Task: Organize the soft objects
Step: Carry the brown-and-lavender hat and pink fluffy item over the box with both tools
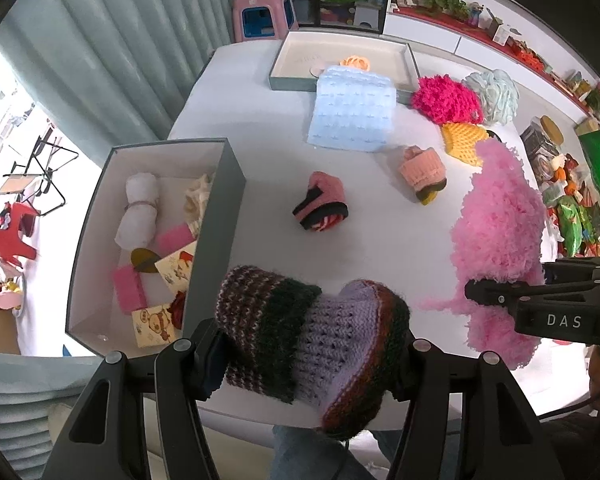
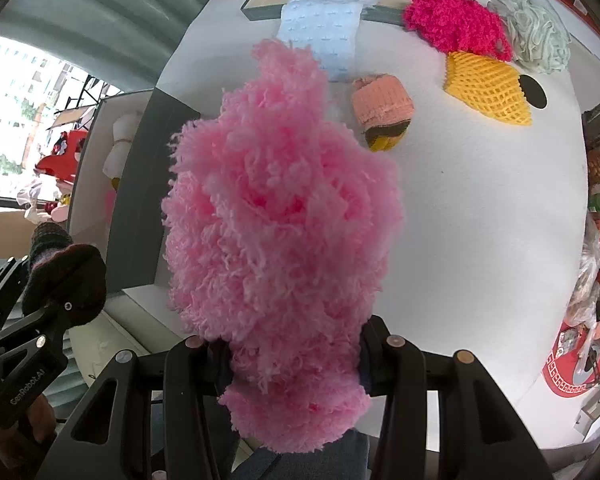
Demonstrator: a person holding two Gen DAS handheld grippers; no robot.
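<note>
Bright daylight from blown-out window (image 1: pixel 4 120) at left; soft shadows; strong fisheye warp, edges perhaps blurred

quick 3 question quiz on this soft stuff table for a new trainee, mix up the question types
1. True or false: the left gripper is shut on the striped knit piece.
2. What does the right gripper hold? A) fluffy pink bundle B) yellow foam net C) light blue cloth
3. Fill in: the light blue cloth hangs over the edge of the shallow ____.

Key: 1 true; 2 A; 3 tray
</note>
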